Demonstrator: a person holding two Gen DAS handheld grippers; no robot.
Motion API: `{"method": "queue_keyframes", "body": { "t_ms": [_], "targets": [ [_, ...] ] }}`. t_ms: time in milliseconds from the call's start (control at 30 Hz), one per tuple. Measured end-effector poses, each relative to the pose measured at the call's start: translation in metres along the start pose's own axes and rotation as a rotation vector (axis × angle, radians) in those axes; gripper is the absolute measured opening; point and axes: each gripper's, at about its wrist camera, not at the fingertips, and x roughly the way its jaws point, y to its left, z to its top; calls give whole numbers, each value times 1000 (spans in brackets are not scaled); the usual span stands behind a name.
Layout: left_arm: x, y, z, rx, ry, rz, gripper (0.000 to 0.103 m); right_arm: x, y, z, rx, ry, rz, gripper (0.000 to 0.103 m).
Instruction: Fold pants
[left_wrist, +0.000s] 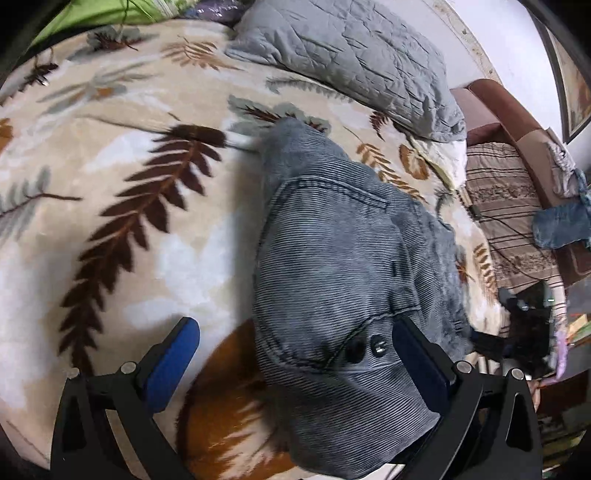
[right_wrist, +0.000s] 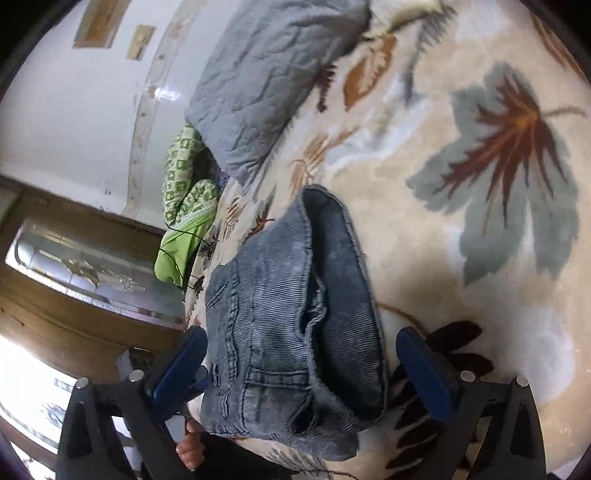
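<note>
Fingers (right_wrist: 177, 373) apart — pants (right_wrist: 295, 332) between

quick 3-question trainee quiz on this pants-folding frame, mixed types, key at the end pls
1. True or false: the left gripper is clamped shut on the pants.
2. What lies beyond the pants near the wall: A) grey quilted pillow B) laundry basket C) folded towel?
3. Fill in: the pants lie on a ____-patterned blanket.

Key: 1 false, both it and the right gripper are open; 2 A; 3 leaf.

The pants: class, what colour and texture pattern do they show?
Faded blue-grey pants with fine corduroy-like ribbing, clearest in the left wrist view.
</note>
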Motion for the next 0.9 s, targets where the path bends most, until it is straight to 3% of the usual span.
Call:
{"method": "queue_keyframes", "body": {
  "t_ms": [167,467,700,800,867,900],
  "targets": [
    [10,-3,7,2,35,-71,103,8,-1,2,-6,32,9,103],
    [18,-20,9,72,38,-116,103,40,17,2,-57,159,90,101],
    [23,-34,3,157,6,-38,103,59,30,-9,-156,209,28,100],
    [22,-37,0,185,-8,-24,100,59,32,-12,-175,197,-8,90],
    [20,-40,-2,208,-20,-21,96,55,31,-14,-160,171,-18,70],
    [19,-42,-3,225,-26,-17,95,54,29,-14,-151,157,-29,67]
  ]
}}
